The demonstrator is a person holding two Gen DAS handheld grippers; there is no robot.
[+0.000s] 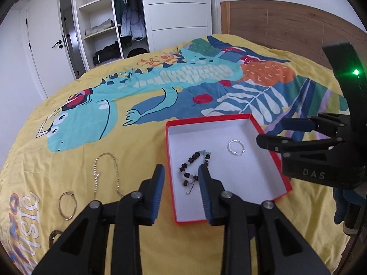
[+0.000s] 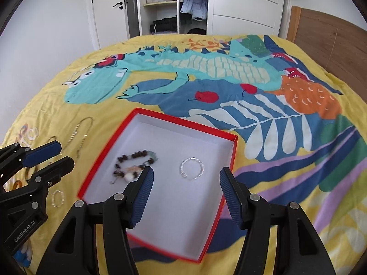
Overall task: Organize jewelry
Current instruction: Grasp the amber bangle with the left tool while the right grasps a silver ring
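Observation:
A red box with a white inside [image 1: 270, 155] [image 2: 110, 158] lies on the bed. In it are a dark beaded bracelet [image 1: 192, 171] [image 2: 134, 163] and a silver bangle [image 1: 236, 147] [image 2: 192, 168]. My left gripper [image 1: 181, 171] [image 2: 51, 155] is open and empty over the box's left wall, its right finger beside the beaded bracelet. My right gripper [image 2: 185, 175] [image 1: 273, 130] is open and empty, low over the box, with the bangle between its fingers. On the bedspread left of the box lie a gold chain [image 1: 107, 174] [image 2: 79, 135], a gold hoop [image 1: 67, 205] and a clear small bracelet [image 2: 57, 198].
The yellow bedspread [image 1: 103, 137] with a dinosaur print covers the bed. A brownish ring [image 1: 54, 236] lies at the left edge. A wooden headboard [image 1: 286, 25] stands at the right. An open wardrobe [image 1: 110, 23] and a door are behind the bed.

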